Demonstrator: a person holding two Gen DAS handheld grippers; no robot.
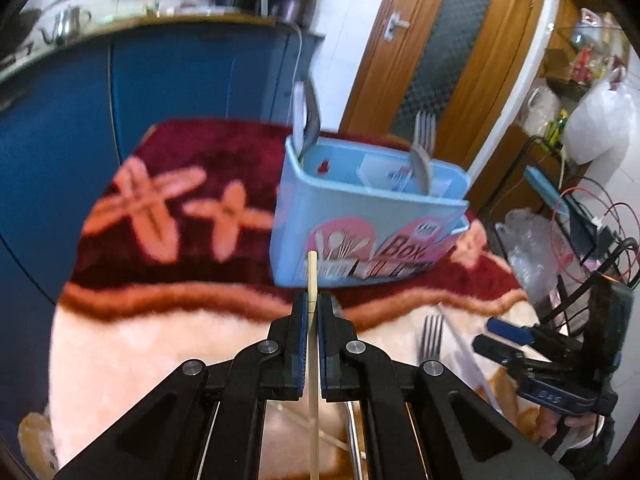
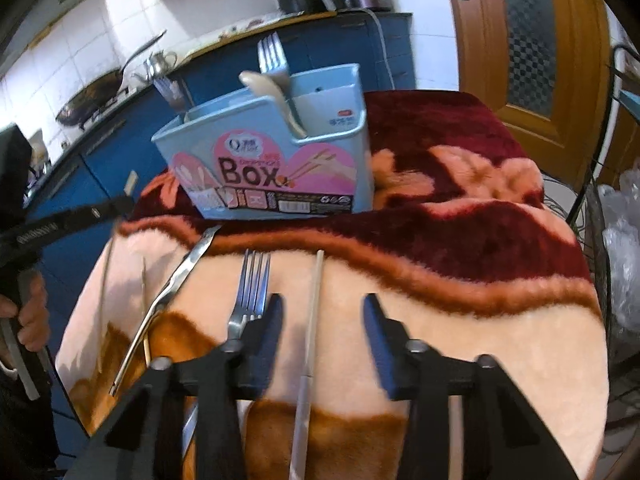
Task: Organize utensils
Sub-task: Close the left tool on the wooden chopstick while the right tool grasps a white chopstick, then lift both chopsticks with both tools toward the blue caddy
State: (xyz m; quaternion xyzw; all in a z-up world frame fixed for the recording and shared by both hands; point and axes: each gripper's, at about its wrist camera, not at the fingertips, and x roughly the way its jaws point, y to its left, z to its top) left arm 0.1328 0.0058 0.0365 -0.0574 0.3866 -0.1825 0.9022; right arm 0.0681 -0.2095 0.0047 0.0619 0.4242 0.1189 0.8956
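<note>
My left gripper [image 1: 312, 308] is shut on a pale wooden chopstick [image 1: 312, 276], which it holds above the blanket in front of the light-blue utensil box [image 1: 304, 216]. A fork [image 1: 425, 128] and a spoon [image 1: 421, 168] stand in the box. In the right wrist view my right gripper [image 2: 322, 312] has its jaws apart, one on each side of a second chopstick [image 2: 316, 280] lying on the blanket; the pads do not touch it. A fork [image 2: 252, 288] lies just left of the left jaw. The left gripper [image 2: 120, 204] shows at the left edge.
A silver utensil [image 2: 180, 276] and two thin chopsticks [image 2: 105, 280] lie on the pink and maroon blanket [image 2: 460, 240] to the left of the fork. The box [image 2: 362, 184] stands at the back. Blue cabinets [image 1: 180, 80], a wooden door [image 1: 440, 60] and a wire rack [image 1: 560, 208] surround the table. A hand [image 2: 28, 320] holds the left gripper.
</note>
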